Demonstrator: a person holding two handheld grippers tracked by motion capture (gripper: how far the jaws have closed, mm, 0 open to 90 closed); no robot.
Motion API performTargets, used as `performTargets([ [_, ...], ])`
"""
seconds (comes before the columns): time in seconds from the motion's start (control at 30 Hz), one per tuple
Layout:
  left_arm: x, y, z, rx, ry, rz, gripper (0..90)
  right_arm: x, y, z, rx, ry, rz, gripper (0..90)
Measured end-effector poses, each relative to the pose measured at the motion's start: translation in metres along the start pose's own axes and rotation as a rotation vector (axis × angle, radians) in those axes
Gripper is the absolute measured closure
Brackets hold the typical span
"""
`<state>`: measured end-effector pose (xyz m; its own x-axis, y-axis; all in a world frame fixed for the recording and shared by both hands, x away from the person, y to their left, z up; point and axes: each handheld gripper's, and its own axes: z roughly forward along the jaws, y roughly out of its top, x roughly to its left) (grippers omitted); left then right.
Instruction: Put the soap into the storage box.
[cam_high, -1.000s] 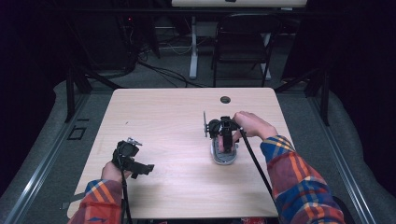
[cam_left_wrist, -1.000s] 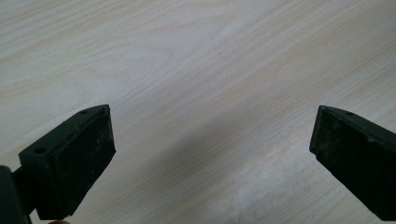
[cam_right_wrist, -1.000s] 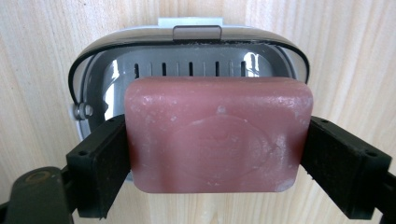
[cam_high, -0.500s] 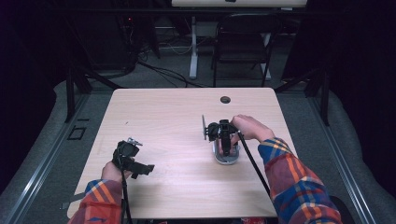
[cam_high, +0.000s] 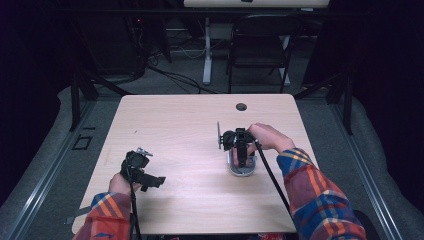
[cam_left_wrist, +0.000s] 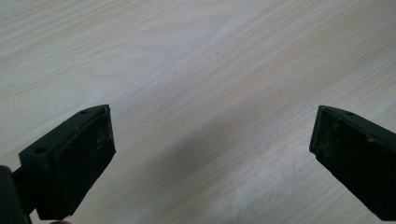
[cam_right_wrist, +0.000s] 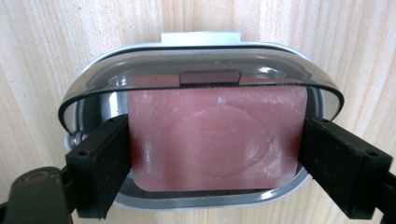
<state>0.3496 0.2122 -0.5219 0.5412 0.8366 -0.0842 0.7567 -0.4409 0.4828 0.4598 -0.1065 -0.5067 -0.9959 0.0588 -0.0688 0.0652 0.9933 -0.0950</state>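
Right gripper (cam_right_wrist: 215, 154) over soap dish (cam_right_wrist: 93, 79) on table's right half (cam_high: 190, 115) — jaws pressed against both sides of pink soap bar (cam_right_wrist: 215, 140). Left gripper (cam_left_wrist: 210, 154) near front-left edge — jaws wide apart, nothing held.

A pink rectangular soap bar (cam_right_wrist: 215, 140) with a round embossed stamp on its top face lies flat in an oval clear-plastic soap dish (cam_right_wrist: 201, 65). The dish sits on the counter's right half, nearer the right edge and about midway between front and back.
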Motion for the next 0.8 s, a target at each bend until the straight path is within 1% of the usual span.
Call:
performTargets([
  [0.17, 0.0, 0.0, 0.0, 0.002, 0.0, -0.001, 0.1, 0.0, -0.003, -0.001, 0.011, 0.007, 0.01, 9.9],
  [0.23, 0.0, 0.0, 0.0, 0.001, 0.0, 0.001, 0.1, 0.0, -0.005, -0.004, -0.008, -0.001, 0.003, 7.6],
  [0.27, 0.0, 0.0, 0.0, 0.001, 0.0, -0.001, 0.2, 0.001, -0.007, -0.006, -0.03, -0.01, 0.013, 6.5],
  [0.33, 0.0, 0.0, 0.0, 0.001, 0.0, 0.001, 0.1, 0.001, -0.011, -0.01, -0.036, -0.021, 0.009, 5.6],
  [0.4, 0.0, 0.0, 0.0, 0.001, 0.0, 0.001, 0.2, 0.002, -0.014, -0.014, -0.056, -0.035, 0.016, 4.4],
  [0.43, 0.0, 0.0, 0.0, 0.001, 0.0, 0.001, 0.1, 0.002, -0.014, -0.014, -0.056, -0.035, 0.016, 4.4],
  [0.47, 0.0, 0.0, 0.001, 0.002, 0.0, 0.001, 0.1, 0.003, -0.019, -0.018, -0.068, -0.043, 0.018, 3.6],
  [0.53, -0.001, 0.0, 0.001, 0.002, 0.0, 0.002, 0.1, 0.003, -0.021, -0.021, -0.072, -0.049, 0.016, 3.6],
  [0.6, -0.001, 0.0, 0.001, 0.002, 0.0, 0.002, 0.1, 0.005, -0.026, -0.025, -0.084, -0.055, 0.027, 3.0],
  [0.63, -0.001, 0.001, 0.001, 0.004, 0.0, 0.001, 0.1, 0.005, -0.032, -0.028, -0.092, -0.062, 0.029, 2.4],
  [0.67, -0.001, 0.001, 0.0, 0.003, 0.001, 0.002, 0.2, 0.006, -0.035, -0.03, -0.1, -0.062, 0.04, 2.2],
  [0.7, -0.001, 0.001, 0.0, 0.003, 0.001, 0.002, 0.2, 0.006, -0.035, -0.03, -0.1, -0.062, 0.04, 2.2],
  [0.8, -0.001, 0.001, 0.001, 0.005, 0.0, 0.003, 0.1, 0.007, -0.044, -0.036, -0.109, -0.069, 0.059, 0.0],
])
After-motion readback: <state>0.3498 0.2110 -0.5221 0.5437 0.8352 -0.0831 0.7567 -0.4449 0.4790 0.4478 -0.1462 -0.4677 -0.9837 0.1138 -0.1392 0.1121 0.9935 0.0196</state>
